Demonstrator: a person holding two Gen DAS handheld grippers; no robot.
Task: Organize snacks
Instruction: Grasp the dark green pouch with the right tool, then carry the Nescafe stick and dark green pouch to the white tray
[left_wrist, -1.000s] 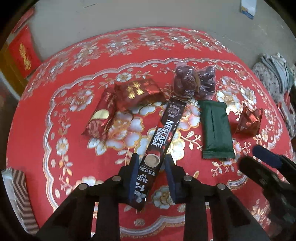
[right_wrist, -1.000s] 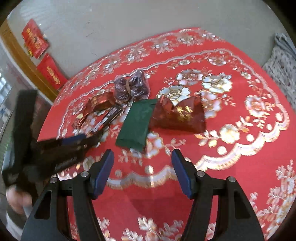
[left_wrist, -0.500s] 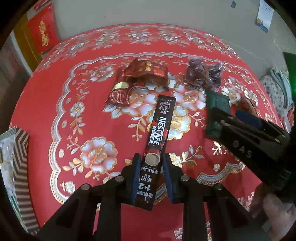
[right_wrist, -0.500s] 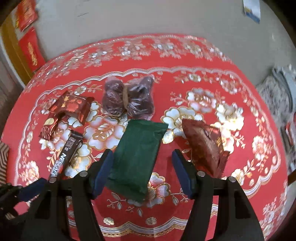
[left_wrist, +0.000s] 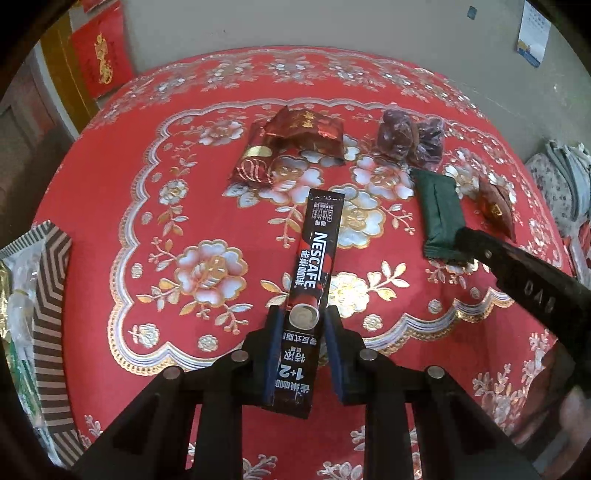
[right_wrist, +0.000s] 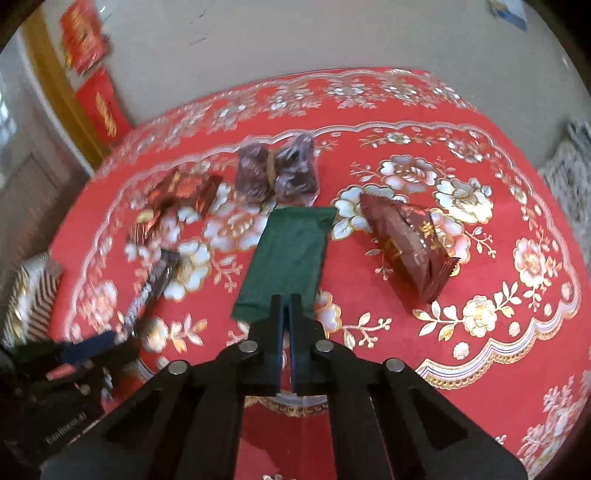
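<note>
Red floral table (left_wrist: 110, 206): left gripper (left_wrist: 301, 349) pinches coffee stick (left_wrist: 308, 280); right gripper (right_wrist: 286, 314), fingers closed, nips green packet (right_wrist: 291, 254) — lift both gently.

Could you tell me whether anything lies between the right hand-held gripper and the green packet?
Nothing visible does: the right hand-held gripper has just closed at the near end of the green packet, with no other snack between.
</note>
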